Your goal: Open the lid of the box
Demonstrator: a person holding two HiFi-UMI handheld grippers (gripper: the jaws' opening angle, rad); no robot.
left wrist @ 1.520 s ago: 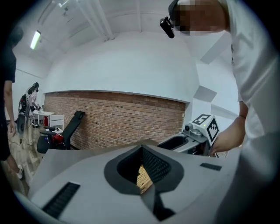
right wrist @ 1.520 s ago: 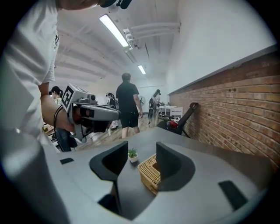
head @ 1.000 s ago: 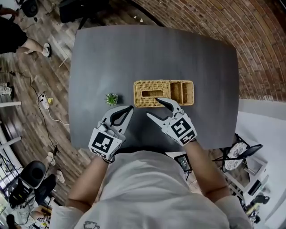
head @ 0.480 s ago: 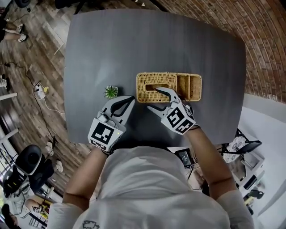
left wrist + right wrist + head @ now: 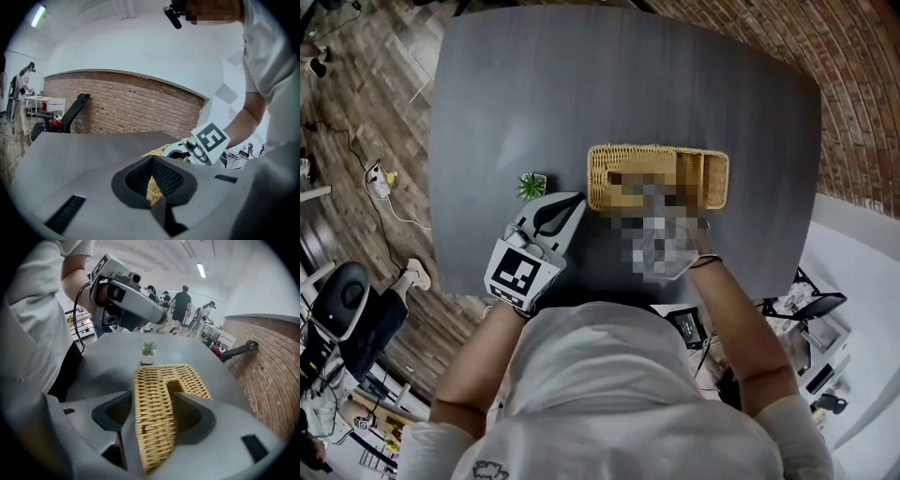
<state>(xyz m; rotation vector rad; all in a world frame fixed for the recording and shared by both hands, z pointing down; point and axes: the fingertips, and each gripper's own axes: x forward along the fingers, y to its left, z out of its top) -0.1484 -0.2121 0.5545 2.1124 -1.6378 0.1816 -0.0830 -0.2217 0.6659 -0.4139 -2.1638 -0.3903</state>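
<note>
Right gripper [image 5: 153,394] has come down from the near side of the wicker box [image 5: 605,161] onto its lid [image 5: 157,373], rolling over on the way. Its jaws have just been opening and now stand spread about as wide as they go. They straddle the woven strip of lid beside the slot [image 5: 173,384]: one jaw outside the edge at lower left of the right gripper view, the other seemingly dipped into the slot. Pads do not look to be pressing yet, so nothing is gripped. My reading: the reach is done, the lid is still down, and closing on that strip and lifting come next. Head view hides this gripper under a mosaic patch. Box sits just right of centre on the grey table [image 5: 581,94], small potted plant [image 5: 532,185] to its left. Left gripper [image 5: 577,199], jaws together and empty, hovers by the box's lower-left corner.
</note>
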